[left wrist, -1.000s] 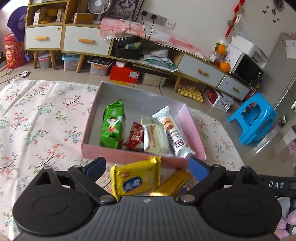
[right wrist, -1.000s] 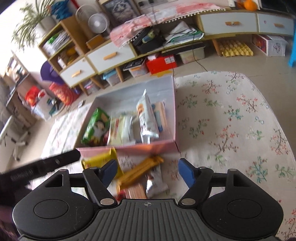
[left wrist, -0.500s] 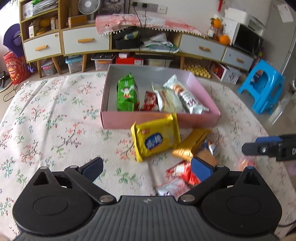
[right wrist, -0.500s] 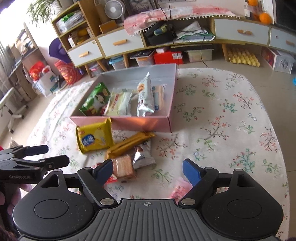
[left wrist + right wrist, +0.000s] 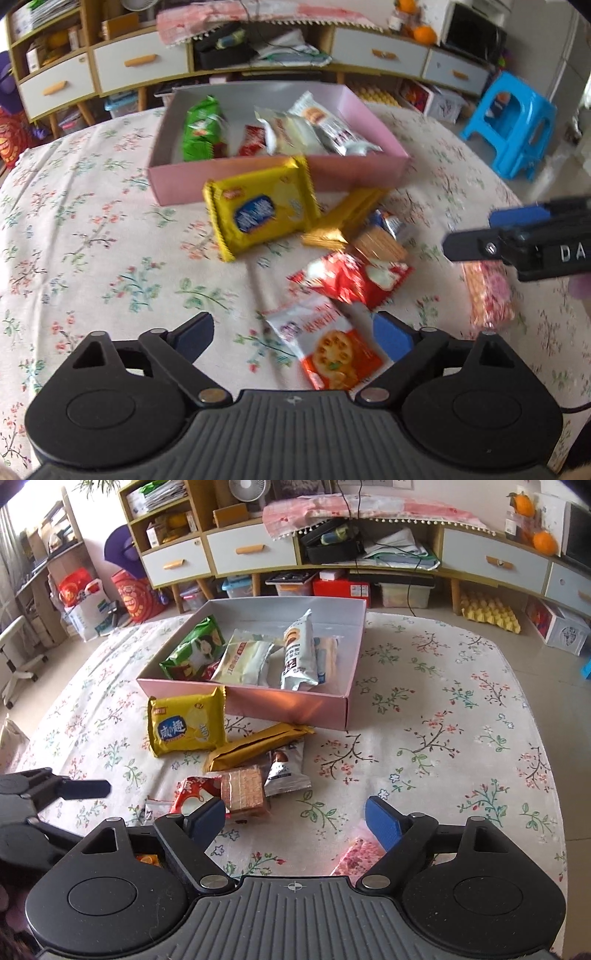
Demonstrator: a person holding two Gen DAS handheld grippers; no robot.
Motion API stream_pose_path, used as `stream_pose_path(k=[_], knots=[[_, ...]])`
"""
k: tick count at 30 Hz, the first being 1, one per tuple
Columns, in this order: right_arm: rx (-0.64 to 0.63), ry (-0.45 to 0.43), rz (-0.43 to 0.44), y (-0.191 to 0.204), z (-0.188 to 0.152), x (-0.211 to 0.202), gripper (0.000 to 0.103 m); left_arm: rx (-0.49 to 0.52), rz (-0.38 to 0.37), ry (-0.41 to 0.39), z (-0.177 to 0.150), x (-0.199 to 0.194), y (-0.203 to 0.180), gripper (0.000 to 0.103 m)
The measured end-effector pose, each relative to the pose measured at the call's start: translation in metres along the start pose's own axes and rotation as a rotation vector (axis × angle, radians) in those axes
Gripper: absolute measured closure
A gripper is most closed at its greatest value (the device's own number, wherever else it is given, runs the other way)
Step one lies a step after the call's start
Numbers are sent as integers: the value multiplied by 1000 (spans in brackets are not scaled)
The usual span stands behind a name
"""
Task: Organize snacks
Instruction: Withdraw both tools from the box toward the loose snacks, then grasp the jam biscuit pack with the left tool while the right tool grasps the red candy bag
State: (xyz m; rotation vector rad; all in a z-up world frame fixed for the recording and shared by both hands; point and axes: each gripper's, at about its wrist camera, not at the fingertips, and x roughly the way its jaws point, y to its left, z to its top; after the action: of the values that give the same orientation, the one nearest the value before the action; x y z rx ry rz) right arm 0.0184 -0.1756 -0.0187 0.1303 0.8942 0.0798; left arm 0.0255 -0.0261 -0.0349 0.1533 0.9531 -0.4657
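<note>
A pink box (image 5: 295, 701) on the floral cloth holds several snack packets, among them a green one (image 5: 195, 651). Loose in front of it lie a yellow packet (image 5: 258, 212), a gold bar (image 5: 349, 218), a cracker pack (image 5: 380, 245) and a red packet (image 5: 351, 277). My left gripper (image 5: 293, 336) hangs low over a white-and-orange packet (image 5: 325, 347). Its jaws are closing around the packet without touching it. My right gripper (image 5: 295, 821) is open above bare cloth, with a pink packet (image 5: 356, 856) by its right finger.
The right gripper (image 5: 471, 230) shows at the right edge of the left wrist view, above the pink packet (image 5: 487, 291). Low cabinets (image 5: 251, 554) and storage boxes stand behind the table, and a blue stool (image 5: 513, 122) at the right.
Both views have levelled out. My left gripper has drawn back from the box and sunk toward the cloth, bringing the red and white-and-orange packets into view. The right jaws stand wider.
</note>
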Motion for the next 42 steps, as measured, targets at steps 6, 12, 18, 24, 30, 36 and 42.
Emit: stream_pose_path(k=[6, 12, 18, 24, 30, 36, 42], knots=[[-9, 11, 1, 4, -4, 6, 18, 15, 28, 26, -4, 11, -11, 24], [-56, -5, 9, 14, -7, 10, 18, 70, 53, 30, -8, 9, -9, 46], [-99, -20, 61, 28, -8, 12, 18, 46, 36, 30, -6, 3, 12, 68], [-132, -53, 119, 45, -8, 12, 18, -14, 49, 36, -7, -3, 40, 65], [-141, -66, 176, 60, -6, 18, 31, -28, 91, 10, -15, -12, 60, 56], [-143, -41, 212, 72, -6, 29, 52, 5, 90, -40, -23, -20, 66, 39], [-142, -19, 178, 76, -8, 40, 52, 55, 71, -75, -21, -14, 62, 36]])
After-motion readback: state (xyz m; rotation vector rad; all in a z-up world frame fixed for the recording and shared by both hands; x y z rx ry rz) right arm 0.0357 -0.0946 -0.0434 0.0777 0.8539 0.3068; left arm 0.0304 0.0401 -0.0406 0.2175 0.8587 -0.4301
